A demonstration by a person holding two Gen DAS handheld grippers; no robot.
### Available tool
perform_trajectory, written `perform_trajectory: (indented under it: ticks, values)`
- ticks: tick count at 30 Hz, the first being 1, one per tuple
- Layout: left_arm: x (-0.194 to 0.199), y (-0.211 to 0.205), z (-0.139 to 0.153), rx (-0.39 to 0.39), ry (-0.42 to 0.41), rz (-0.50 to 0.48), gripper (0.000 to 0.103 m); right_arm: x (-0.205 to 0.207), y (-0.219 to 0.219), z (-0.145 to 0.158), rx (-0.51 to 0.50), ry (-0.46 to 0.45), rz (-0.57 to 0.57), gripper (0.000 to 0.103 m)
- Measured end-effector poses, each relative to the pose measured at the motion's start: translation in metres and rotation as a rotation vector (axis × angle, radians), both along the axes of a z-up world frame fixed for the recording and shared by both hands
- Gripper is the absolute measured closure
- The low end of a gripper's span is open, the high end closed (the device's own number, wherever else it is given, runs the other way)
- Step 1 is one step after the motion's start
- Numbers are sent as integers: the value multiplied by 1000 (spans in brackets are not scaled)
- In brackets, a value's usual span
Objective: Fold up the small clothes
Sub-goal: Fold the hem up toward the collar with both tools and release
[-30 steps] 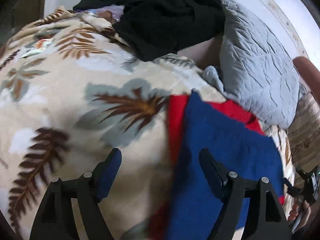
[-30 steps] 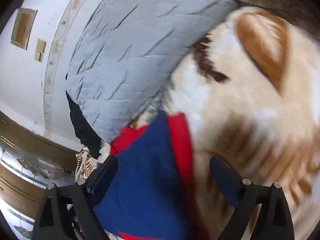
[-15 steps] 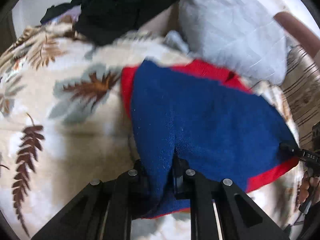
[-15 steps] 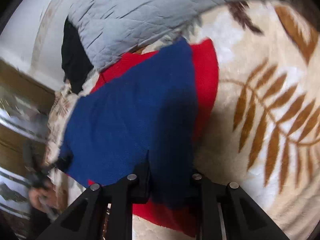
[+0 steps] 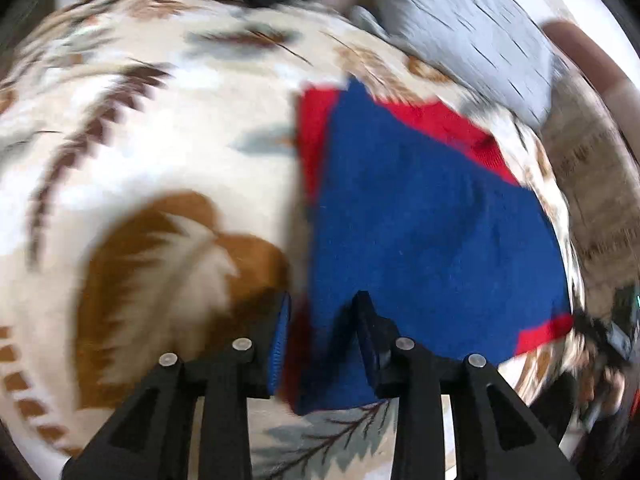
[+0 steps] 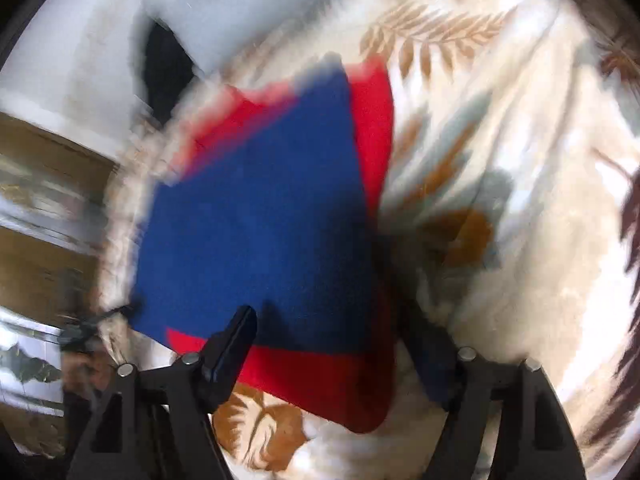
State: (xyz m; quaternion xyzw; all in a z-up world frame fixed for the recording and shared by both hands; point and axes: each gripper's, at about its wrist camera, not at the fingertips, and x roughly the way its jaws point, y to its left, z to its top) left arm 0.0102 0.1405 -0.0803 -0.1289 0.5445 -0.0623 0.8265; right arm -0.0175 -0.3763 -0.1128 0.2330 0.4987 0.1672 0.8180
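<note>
Both tools, left tool (image 5: 322,338) and right tool (image 6: 340,354), just opening, releasing blue cloth (image 5: 420,240) folded over red cloth (image 6: 370,120) on bed (image 5: 168,184); fold laid.

I'm looking at the blue cloth (image 5: 420,216), folded over and lying flat on the red cloth (image 5: 444,124) beneath it. Red shows along two far edges and at one near corner (the pictures are smeared, so edges read soft). From my other side, blue (image 6: 260,216) again covers red (image 6: 372,120), a red strip along the near edge.
</note>
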Motion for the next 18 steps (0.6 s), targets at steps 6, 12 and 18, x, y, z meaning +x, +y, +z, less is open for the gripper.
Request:
perform_trajectory:
  ticks: [6,12,18]
  values:
    - [40,-12,34,3,-148,-25,64,26,-15,44,27,-115,-77,26]
    - [100,-39,12,33,-144,-71,64,103,10,46,-50,-148,-49,26]
    - [110,-36,1,18,-147,-45,64,145,15,19,-70,-70,-27,46]
